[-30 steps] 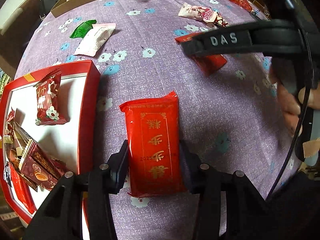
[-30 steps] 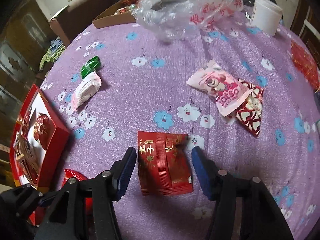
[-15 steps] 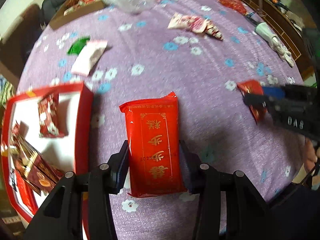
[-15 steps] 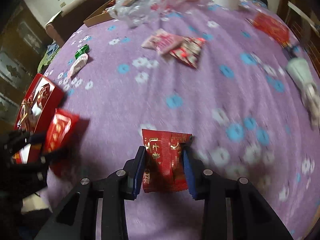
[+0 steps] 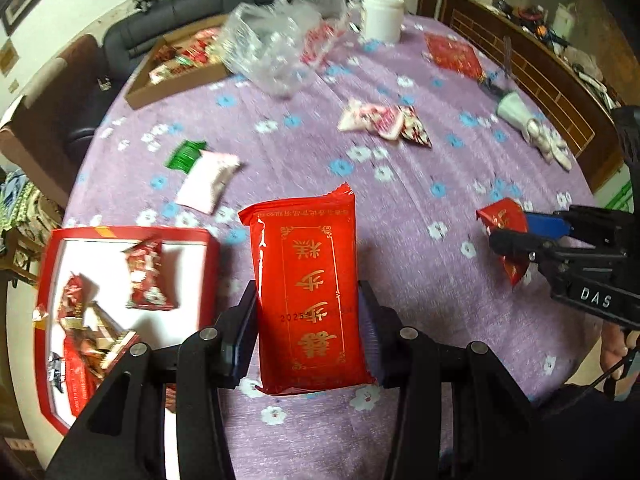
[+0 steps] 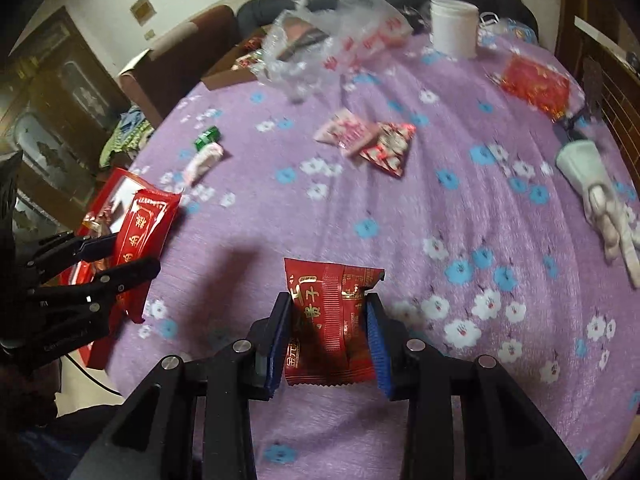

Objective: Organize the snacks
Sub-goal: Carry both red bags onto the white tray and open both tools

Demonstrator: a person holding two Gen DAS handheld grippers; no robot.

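Right now both grippers are loaded. Left gripper [image 5: 308, 320] is clenched on the long red cake packet [image 5: 306, 292], which is held lengthwise above the bench [image 5: 400, 200], just right of the red snack box [image 5: 208, 272]. Right gripper [image 6: 328, 336] is clenched on the small dark-red snack pouch [image 6: 330, 320], pinched across its width and lifted over the purple flowered cloth, well apart from the box.

Step in hand looks like carrying both to the box. Suggest the left goes first: swing it left over the box's white floor and aim for the bare patch near the wrapped candy [image 5: 146, 276], not the pile at the lower corner. Keep the packet flat, lower it past the box wall before opening, or it may catch the rim and tip out. The right should wait clear so the two grippers don't collide, then follow.

Loose snacks remaining on the cloth: the pink-white pair [image 5: 384, 122], the green packet [image 5: 186, 155] and the white pouch [image 5: 208, 180].
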